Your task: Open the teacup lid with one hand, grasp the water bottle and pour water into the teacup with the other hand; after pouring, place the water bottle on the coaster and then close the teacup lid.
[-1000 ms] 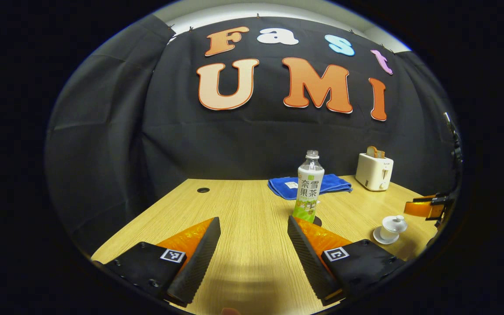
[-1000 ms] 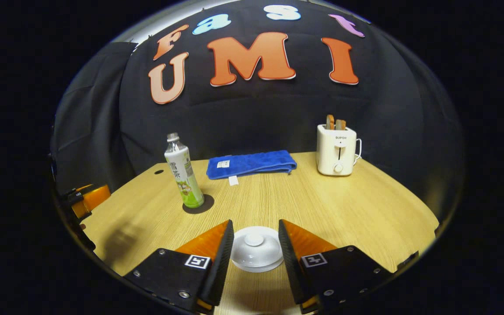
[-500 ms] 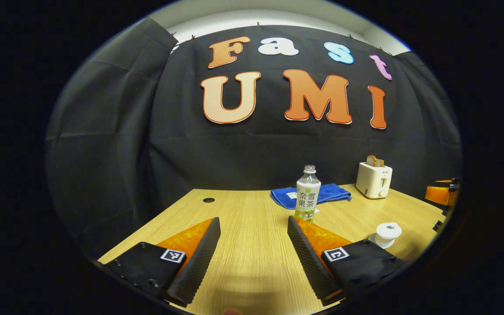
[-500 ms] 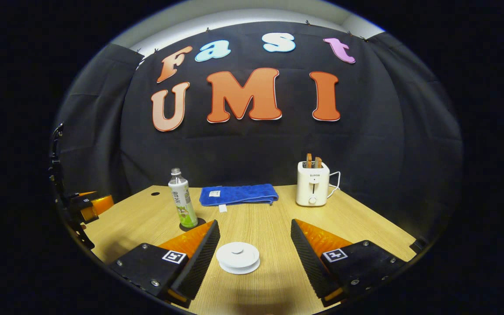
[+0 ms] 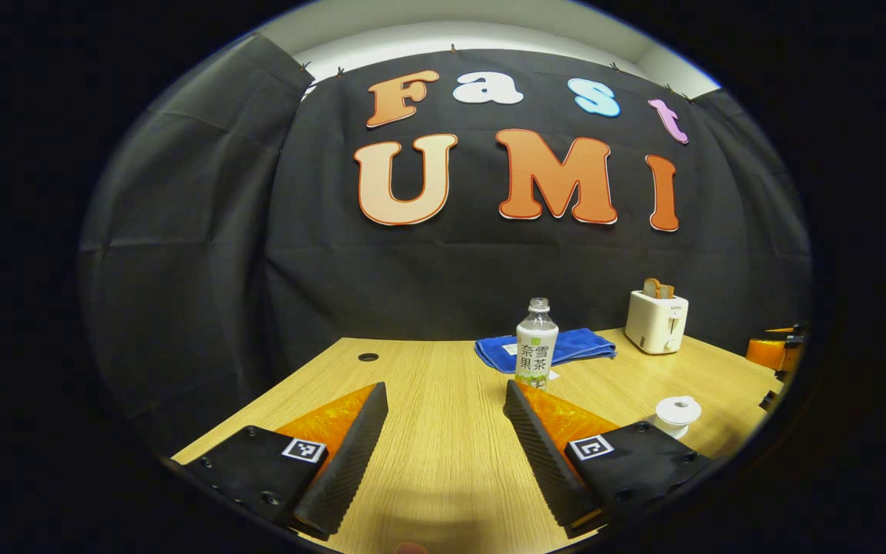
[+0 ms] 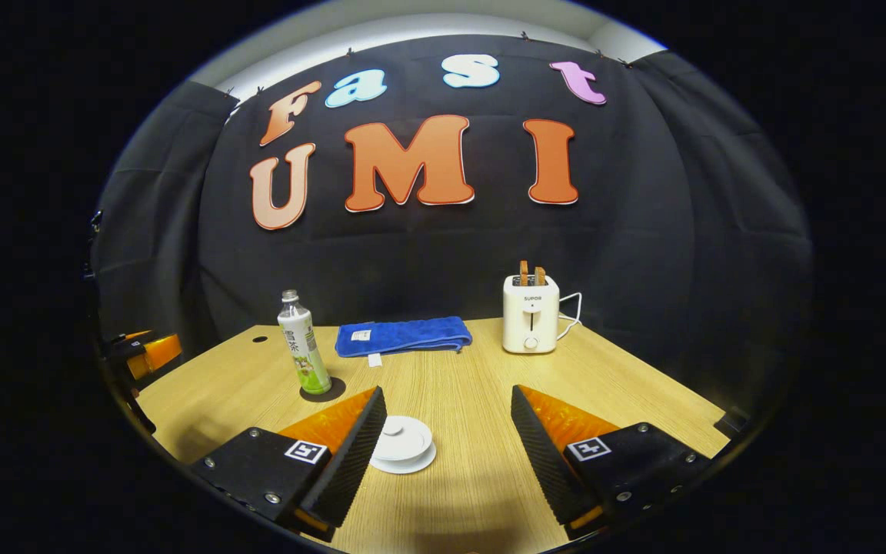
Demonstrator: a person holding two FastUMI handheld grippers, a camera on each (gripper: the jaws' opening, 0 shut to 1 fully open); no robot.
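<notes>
The water bottle (image 6: 303,352), clear with a green-and-white label, stands upright on a dark round coaster (image 6: 323,390) at the left of the right gripper view. The white teacup (image 6: 402,442) sits on its saucer with the lid on, just ahead of my right gripper (image 6: 447,394), close to its left finger. That gripper is open and holds nothing. In the left gripper view the bottle (image 5: 537,346) rises behind the right finger and the lidded teacup (image 5: 676,414) is low at the right. My left gripper (image 5: 443,392) is open over bare table.
A folded blue towel (image 6: 402,335) lies at the back of the wooden table (image 6: 474,377), with a white toaster (image 6: 531,314) holding bread to its right. A cable hole (image 5: 368,357) is at the back left. The left gripper (image 6: 143,350) appears at the far left edge.
Both grippers have drawn back from the table's objects. The right gripper, close around the teacup lid before, has spread its fingers wider and backed away; the lid stays on the cup.
</notes>
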